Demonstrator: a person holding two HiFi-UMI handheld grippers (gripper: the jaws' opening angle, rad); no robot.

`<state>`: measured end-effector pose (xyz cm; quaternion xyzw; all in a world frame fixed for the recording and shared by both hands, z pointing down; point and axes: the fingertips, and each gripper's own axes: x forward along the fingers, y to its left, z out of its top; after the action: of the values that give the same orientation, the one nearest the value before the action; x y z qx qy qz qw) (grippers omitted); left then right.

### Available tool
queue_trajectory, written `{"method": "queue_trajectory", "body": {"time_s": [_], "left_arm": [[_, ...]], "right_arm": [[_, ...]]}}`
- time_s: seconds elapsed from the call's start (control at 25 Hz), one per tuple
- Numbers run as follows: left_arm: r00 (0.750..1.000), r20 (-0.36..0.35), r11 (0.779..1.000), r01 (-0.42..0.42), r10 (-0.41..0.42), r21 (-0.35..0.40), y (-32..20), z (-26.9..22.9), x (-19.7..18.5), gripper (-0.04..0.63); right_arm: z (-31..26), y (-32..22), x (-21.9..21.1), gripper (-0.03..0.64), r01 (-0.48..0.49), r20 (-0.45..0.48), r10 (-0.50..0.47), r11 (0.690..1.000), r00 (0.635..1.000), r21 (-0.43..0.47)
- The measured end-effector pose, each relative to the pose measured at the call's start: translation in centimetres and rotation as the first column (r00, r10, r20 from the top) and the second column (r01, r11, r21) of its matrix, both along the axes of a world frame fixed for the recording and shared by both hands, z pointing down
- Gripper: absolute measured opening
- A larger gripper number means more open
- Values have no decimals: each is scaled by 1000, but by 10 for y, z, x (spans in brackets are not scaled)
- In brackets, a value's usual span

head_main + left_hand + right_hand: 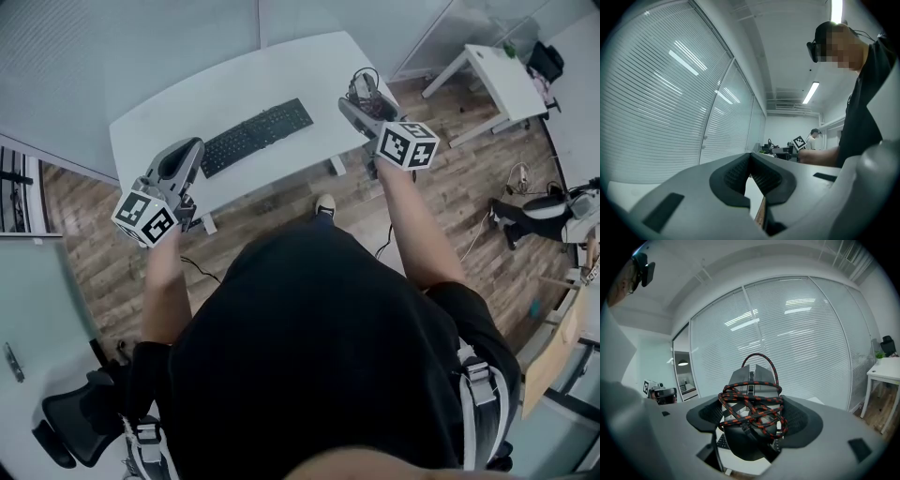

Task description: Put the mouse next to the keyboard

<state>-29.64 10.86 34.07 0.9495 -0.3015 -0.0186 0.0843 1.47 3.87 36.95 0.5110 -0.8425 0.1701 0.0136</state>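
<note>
You are pinching the mouse (pixel 751 380) by its sides in your right gripper (pixel 753 417), above the tabletop's (pixel 187 103) right edge, well apart from the keyboard (pixel 255 137). It is probably light and hard-shelled, though the wrapped cable (pixel 754 405) may be sitting loosely. Your left gripper (pixel 751 164) is hanging pressed together, holding nothing.

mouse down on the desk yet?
No, the mouse is gripped between the jaws of the right gripper, with its cable wound round it.
</note>
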Motion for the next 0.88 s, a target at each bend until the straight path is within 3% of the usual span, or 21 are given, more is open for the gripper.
{"method": "queue_trajectory", "body": {"time_s": [0.88], "left_arm": [[998,52,998,34,-31,-50,-51,16,76,21]], "right_arm": [[28,-68,62,399,52,38,-50,998,998,-48]]}}
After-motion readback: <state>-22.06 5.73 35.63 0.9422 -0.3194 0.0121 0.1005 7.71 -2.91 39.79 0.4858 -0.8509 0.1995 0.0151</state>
